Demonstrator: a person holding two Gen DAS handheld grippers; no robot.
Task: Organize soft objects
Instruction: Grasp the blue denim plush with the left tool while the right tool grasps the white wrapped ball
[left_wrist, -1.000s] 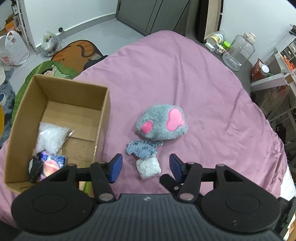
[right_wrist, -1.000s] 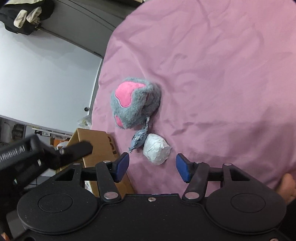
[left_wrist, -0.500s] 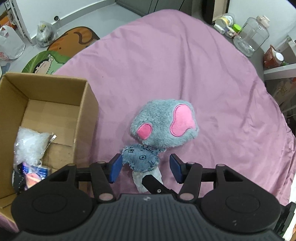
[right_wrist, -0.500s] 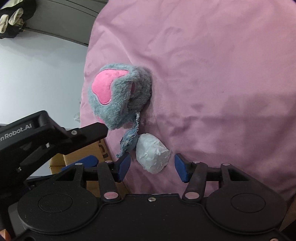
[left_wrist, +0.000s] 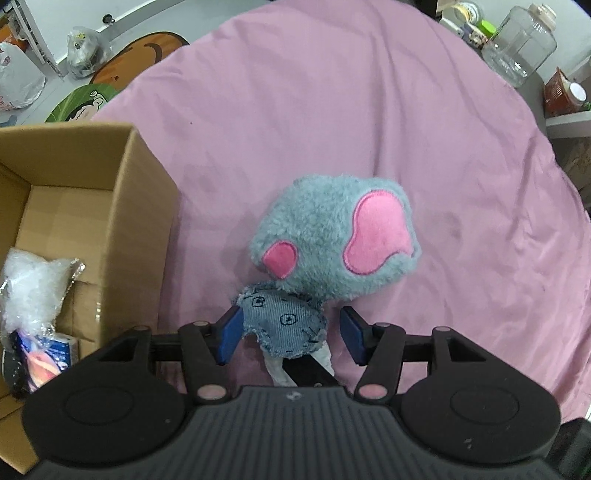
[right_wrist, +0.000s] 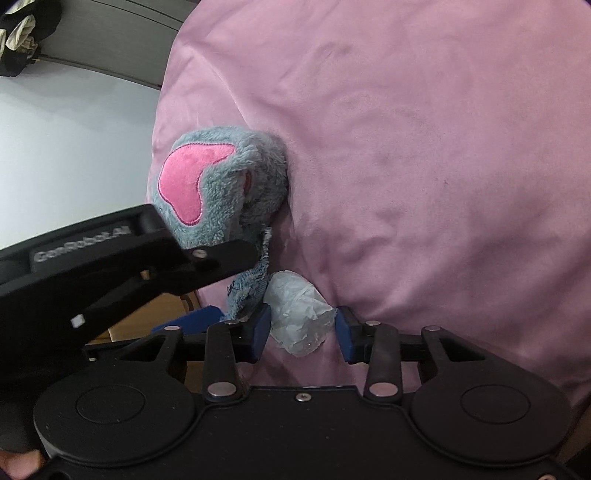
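White wad (right_wrist: 299, 314) between closing right gripper (right_wrist: 301, 332).

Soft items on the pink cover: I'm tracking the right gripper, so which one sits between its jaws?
The white crumpled wad, between the closing right gripper; the denim piece lies beside it.

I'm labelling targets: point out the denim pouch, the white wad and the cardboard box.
denim pouch (left_wrist: 282, 323), left wrist view, middle of its printed face.
white wad (right_wrist: 299, 314), right wrist view, crinkled centre.
cardboard box (left_wrist: 144, 236), left wrist view, outer side wall.
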